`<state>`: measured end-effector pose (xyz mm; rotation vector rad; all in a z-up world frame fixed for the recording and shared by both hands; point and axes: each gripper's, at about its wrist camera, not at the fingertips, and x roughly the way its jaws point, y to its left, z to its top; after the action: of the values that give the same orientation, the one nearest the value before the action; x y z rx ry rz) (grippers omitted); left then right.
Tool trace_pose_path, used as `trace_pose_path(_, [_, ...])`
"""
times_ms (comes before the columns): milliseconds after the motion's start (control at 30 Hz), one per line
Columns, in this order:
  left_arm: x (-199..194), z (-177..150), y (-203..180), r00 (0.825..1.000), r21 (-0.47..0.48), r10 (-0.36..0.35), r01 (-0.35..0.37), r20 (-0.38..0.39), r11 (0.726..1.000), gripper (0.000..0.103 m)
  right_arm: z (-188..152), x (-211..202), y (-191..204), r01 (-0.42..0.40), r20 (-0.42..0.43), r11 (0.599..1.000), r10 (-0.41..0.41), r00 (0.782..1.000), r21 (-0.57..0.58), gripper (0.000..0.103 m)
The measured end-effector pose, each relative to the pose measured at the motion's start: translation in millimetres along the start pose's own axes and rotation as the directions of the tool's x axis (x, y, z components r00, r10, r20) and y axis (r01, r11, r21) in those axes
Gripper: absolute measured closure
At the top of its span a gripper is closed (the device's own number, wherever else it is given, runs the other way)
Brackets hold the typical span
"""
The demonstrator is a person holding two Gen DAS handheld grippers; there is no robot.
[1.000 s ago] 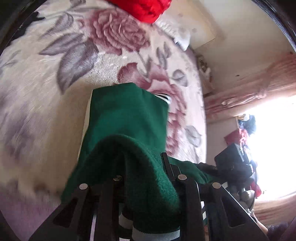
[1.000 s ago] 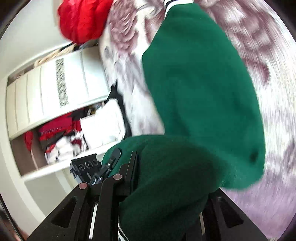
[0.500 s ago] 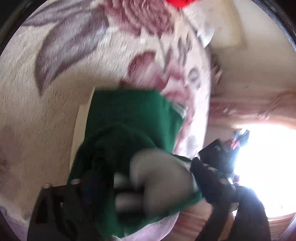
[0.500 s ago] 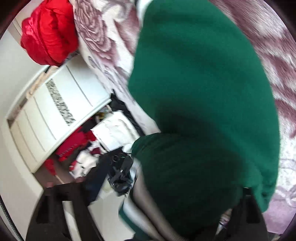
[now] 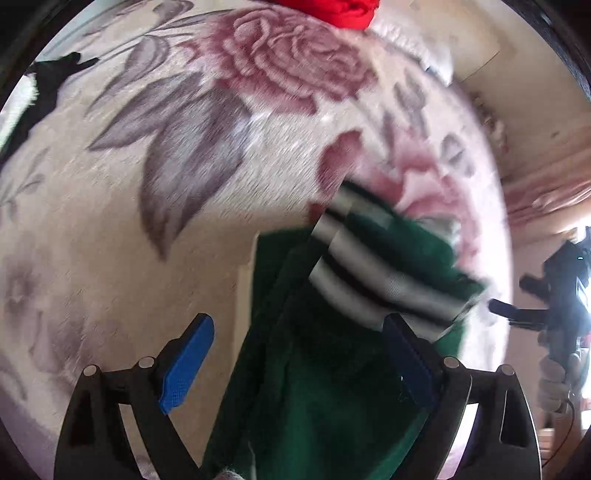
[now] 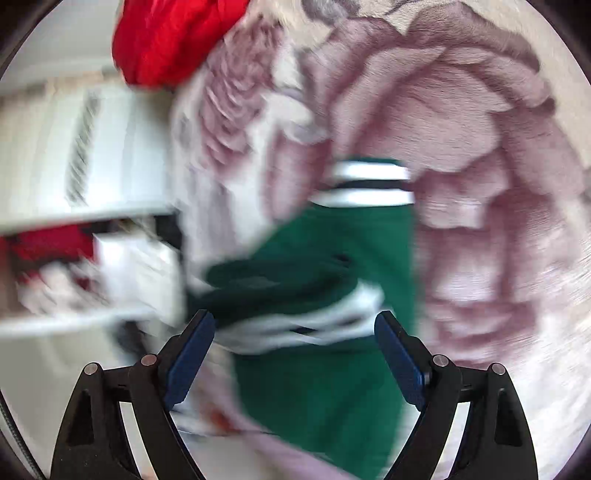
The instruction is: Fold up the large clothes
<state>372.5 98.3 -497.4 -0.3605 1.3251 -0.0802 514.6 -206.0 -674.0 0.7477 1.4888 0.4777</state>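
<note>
Left wrist view showed my left gripper [image 5: 299, 354] spread wide, its two blue pads [image 5: 184, 365] standing clear of the cloth, so nothing was clamped. One green garment [image 5: 314, 387] lay on the rose-patterned blanket [image 5: 184, 166], running lengthwise from the near edge away toward the far right, where its white-and-dark striped band [image 5: 369, 280] lay folded back over the green. The cloth passed between the pads without either pressing on it. One red bundle [image 5: 332, 11] sat at the far edge of the blanket. At the right I could see my right hand [image 5: 554, 384] holding the other tool. In the right wrist view, heavily blurred, my right gripper [image 6: 295, 350] was likewise released, pads apart. The same garment [image 6: 332, 387] stretched from near to far, ending in a striped cuff [image 6: 369, 184] at its far end, with another striped band bunched across it just beyond the pads. The red bundle [image 6: 166, 40] lay far left, above one white cabinet [image 6: 74, 147].
</note>
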Motion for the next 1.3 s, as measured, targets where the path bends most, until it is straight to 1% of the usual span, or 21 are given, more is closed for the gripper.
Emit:
trace_pose_path(100, [31.5, -24.2, 1.6, 0.985, 0.022, 0.160, -0.159, -0.058, 0.987, 0.009, -17.3, 37.9, -21.3, 0.075, -0.101, 0.984, -0.092, 0.991, -0.161, 0.013])
trace_pose_path(167, [48.0, -35.7, 10.1, 0.988, -0.017, 0.132, -0.134, -0.081, 0.991, 0.009, -23.6, 71.8, -36.7, 0.063, -0.179, 0.968, -0.109, 0.978, -0.242, 0.013])
trace_pose_path(267, [55.3, -40.5, 29.5, 0.995, -0.118, 0.058, -0.067, -0.082, 0.991, 0.005, -15.5, 104.5, -46.7, -0.085, -0.234, 0.975, 0.036, 0.972, -0.203, 0.012])
trace_pose_path(333, [58.1, -40.2, 40.0, 0.996, -0.161, 0.025, -0.038, -0.084, 0.986, 0.005, -2.7, 118.3, -39.1, -0.131, -0.231, 0.971, 0.084, 0.969, -0.200, 0.012])
trace_pose_path(433, [52.9, -38.8, 45.8, 0.997, -0.163, 0.040, -0.051, -0.071, 0.985, 0.005, 9.1, 129.0, -25.3, -0.142, -0.224, 0.968, 0.094, 0.970, -0.209, 0.012])
trace_pose_path(500, [47.3, -37.0, 45.2, 0.996, -0.145, 0.062, -0.070, -0.061, 0.987, 0.005, 8.2, 124.9, -19.9, -0.141, -0.196, 0.968, 0.100, 0.975, -0.206, 0.024])
trace_pose_path(533, [43.0, -36.6, 43.2, 0.995, -0.125, 0.083, -0.088, -0.051, 0.988, 0.005, 4.9, 119.6, -17.9, -0.150, -0.172, 0.970, 0.117, 0.978, -0.191, 0.041])
trace_pose_path(567, [39.2, -36.9, 41.1, 0.994, -0.110, 0.100, -0.104, -0.040, 0.988, 0.005, 3.4, 115.8, -19.9, -0.152, -0.142, 0.976, 0.131, 0.981, -0.153, 0.050])
trace_pose_path(667, [17.6, -43.6, 39.0, 0.989, -0.098, 0.146, -0.144, 0.011, 0.985, 0.005, -20.4, 92.1, -38.5, -0.245, 0.001, 0.965, 0.246, 0.969, 0.098, 0.069])
trace_pose_path(767, [-13.7, -62.2, 48.8, 0.975, -0.125, 0.210, -0.201, 0.065, 0.972, 0.005, -78.6, 63.5, -65.7, -0.428, 0.194, 0.830, 0.383, 0.903, 0.358, 0.071])
trace_pose_path(800, [-25.8, -72.6, 53.0, 0.964, -0.128, 0.251, -0.240, 0.082, 0.962, 0.005, -115.1, 52.1, -77.4, -0.491, 0.282, 0.747, 0.402, 0.871, 0.448, 0.071])
trace_pose_path(867, [-38.8, -90.1, 62.2, 0.935, -0.131, 0.341, -0.328, 0.095, 0.936, 0.005, -177.8, 38.1, -94.9, -0.551, 0.383, 0.615, 0.397, 0.834, 0.564, 0.071])
trace_pose_path(933, [-45.7, -120.4, 74.2, 0.907, -0.137, 0.414, -0.402, 0.074, 0.905, 0.005, -252.8, 30.6, -111.0, -0.557, 0.422, 0.490, 0.365, 0.830, 0.670, 0.071])
trace_pose_path(967, [-44.8, -136.9, 80.7, 0.896, -0.135, 0.441, -0.431, 0.049, 0.892, 0.005, -280.8, 31.1, -116.1, -0.522, 0.389, 0.475, 0.355, 0.850, 0.708, 0.066])
trace_pose_path(1033, [-29.5, -174.7, 94.2, 0.869, -0.110, 0.495, -0.495, -0.025, 0.862, 0.005, -319.6, 36.7, -127.2, -0.371, 0.228, 0.505, 0.323, 0.918, 0.779, 0.055])
trace_pose_path(1067, [-18.5, -191.7, 100.2, 0.853, -0.095, 0.518, -0.522, -0.062, 0.848, 0.005, -330.8, 38.0, -132.9, -0.296, 0.149, 0.516, 0.307, 0.940, 0.804, 0.055])
trace_pose_path(1133, [7.7, -225.2, 114.7, 0.828, -0.076, 0.543, -0.556, -0.143, 0.828, 0.005, -328.8, 26.8, -139.1, -0.209, 0.041, 0.593, 0.284, 0.958, 0.778, 0.051])
trace_pose_path(1167, [21.7, -240.9, 122.6, 0.820, -0.079, 0.542, -0.562, -0.184, 0.824, 0.005, -320.5, 13.9, -138.8, -0.174, 0.014, 0.650, 0.244, 0.970, 0.740, 0.042])
trace_pose_path(1200, [31.2, -252.9, 129.4, 0.824, -0.097, 0.526, -0.554, -0.211, 0.827, 0.005, -304.5, -6.9, -133.6, -0.099, -0.019, 0.748, 0.148, 0.989, 0.657, 0.034])
trace_pose_path(1233, [34.0, -257.4, 132.8, 0.838, -0.129, 0.508, -0.536, -0.199, 0.834, 0.004, -293.2, -21.6, -127.7, -0.041, -0.024, 0.812, 0.067, 0.997, 0.582, 0.022])
trace_pose_path(1300, [32.2, -260.7, 139.1, 0.855, -0.195, 0.496, -0.518, -0.155, 0.833, 0.000, -258.4, -58.1, -107.4, 0.106, 0.029, 0.924, -0.126, 0.992, 0.367, 0.020])
